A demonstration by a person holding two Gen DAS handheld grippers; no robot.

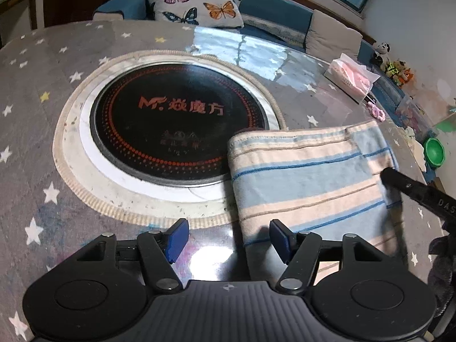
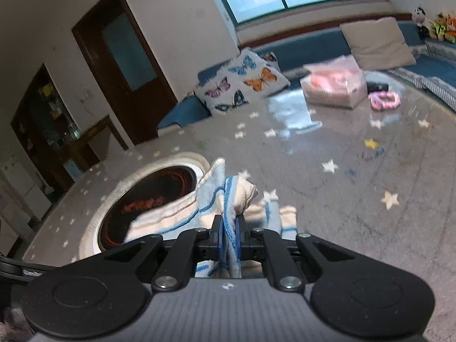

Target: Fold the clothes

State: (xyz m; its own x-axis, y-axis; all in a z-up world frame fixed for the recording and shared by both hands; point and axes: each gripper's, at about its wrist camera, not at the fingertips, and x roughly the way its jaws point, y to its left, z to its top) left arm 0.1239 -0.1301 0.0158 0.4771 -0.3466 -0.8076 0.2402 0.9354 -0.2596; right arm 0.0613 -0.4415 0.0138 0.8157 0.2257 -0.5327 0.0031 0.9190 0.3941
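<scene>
A folded striped cloth (image 1: 310, 176), light blue and cream with dark blue lines, lies on the round table right of the black cooktop. My left gripper (image 1: 229, 238) is open and empty, just above the cloth's near left corner. My right gripper (image 2: 228, 229) is shut on the cloth's edge (image 2: 229, 199), which bunches up between the blue pads. In the left wrist view the right gripper's black finger (image 1: 399, 181) shows at the cloth's right edge.
A round black induction cooktop (image 1: 178, 126) sits in a white ring at the table's middle. A pink tissue pack (image 1: 353, 77) and a pink ring toy (image 1: 376, 112) lie at the far right. The star-patterned tablecloth (image 1: 37, 119) covers the table. A sofa with a butterfly cushion (image 1: 193, 0) stands behind.
</scene>
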